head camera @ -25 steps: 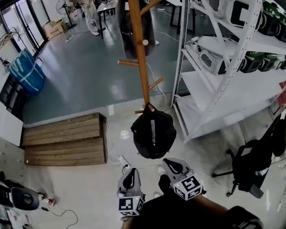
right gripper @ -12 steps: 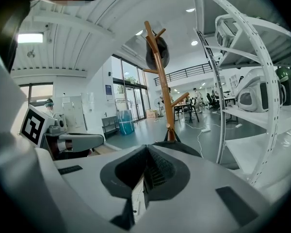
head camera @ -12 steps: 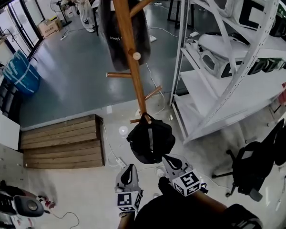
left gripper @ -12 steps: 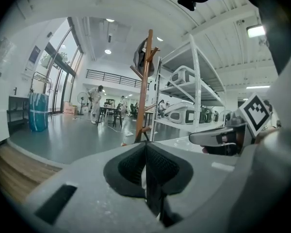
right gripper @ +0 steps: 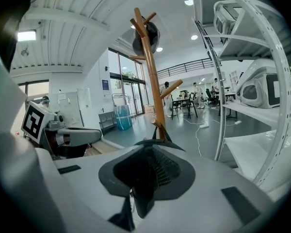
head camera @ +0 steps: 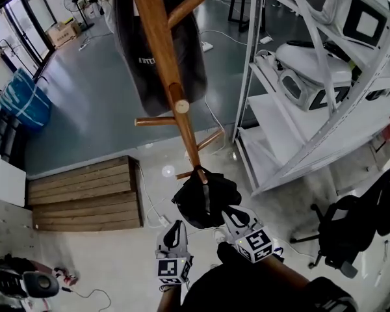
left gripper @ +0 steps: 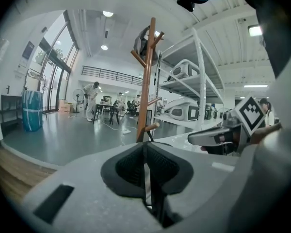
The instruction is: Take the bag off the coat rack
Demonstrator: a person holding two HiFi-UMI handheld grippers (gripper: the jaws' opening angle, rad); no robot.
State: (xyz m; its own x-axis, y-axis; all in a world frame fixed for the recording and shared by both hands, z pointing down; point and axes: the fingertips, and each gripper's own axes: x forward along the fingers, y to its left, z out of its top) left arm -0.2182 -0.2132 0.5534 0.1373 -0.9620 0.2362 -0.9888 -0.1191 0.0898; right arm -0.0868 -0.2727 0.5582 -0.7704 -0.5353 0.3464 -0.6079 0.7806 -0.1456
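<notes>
Task barely begun: black bag (head camera: 206, 199) hangs from a low peg of the coat rack (head camera: 164, 64). Left hand-held gripper (head camera: 177, 227) and right hand-held gripper (head camera: 230, 212) are near the rack's base, both closed and empty. Grasp and lift-off remain.

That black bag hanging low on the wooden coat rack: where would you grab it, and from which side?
Probably the strap, just under the low peg it loops over: it stands taut and thin above the slumped bag. Come from the person's side, where the shut left gripper and right gripper point. The peg slants upward, so lift up and outward.
</notes>
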